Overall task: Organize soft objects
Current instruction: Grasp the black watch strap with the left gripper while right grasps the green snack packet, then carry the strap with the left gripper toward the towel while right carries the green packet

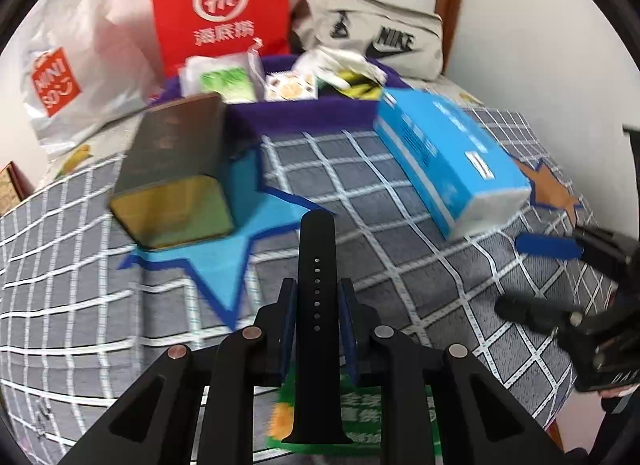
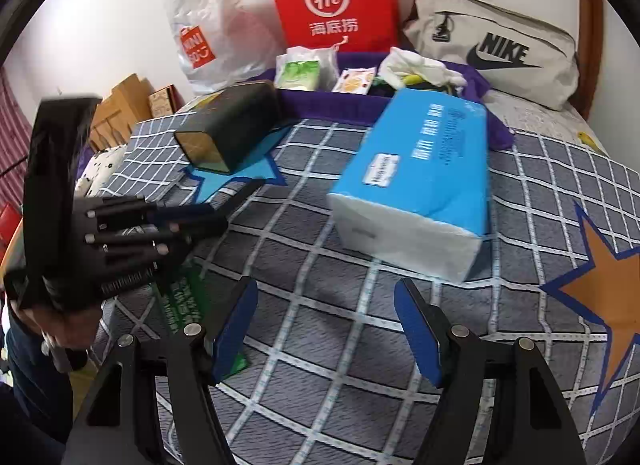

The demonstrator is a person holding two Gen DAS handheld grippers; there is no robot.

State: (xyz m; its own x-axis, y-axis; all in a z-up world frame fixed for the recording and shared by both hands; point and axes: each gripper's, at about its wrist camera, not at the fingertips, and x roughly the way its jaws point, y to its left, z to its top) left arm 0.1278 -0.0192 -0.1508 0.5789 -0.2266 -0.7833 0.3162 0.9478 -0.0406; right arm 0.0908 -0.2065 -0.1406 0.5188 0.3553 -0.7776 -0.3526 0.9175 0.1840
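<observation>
1. My left gripper (image 1: pixel 317 307) is pinched tight on a black strap (image 1: pixel 316 265). The strap sticks out past the fingers, up over the bed (image 1: pixel 400 249).
2. I think the strap is light and bendy, like rubber. It has small holes in a row. It can flop or slip, so I hold it near the middle, flat side against the pads.
3. My right gripper (image 2: pixel 326 329) is wide apart and holds nothing. It hangs over the checked bed cover.
4. The blue tissue pack (image 2: pixel 416 181) lies on the bed, just ahead of my right gripper. I think it is light and squishy. I would take it across the narrow sides, not too hard, because the wrap looks slick.
5. The purple bin (image 2: pixel 320 107) sits at the back, by the wall. Soft things are already in it. A dark box (image 2: pixel 232 131) lies in front of it.
6. The left view shows the strap's holes and how the pads hold it. The right view shows only the side of my left gripper, and the strap looks like a thin dark line.
7. The right view shows the tissue pack's white end well. The left view is blurry there.
</observation>
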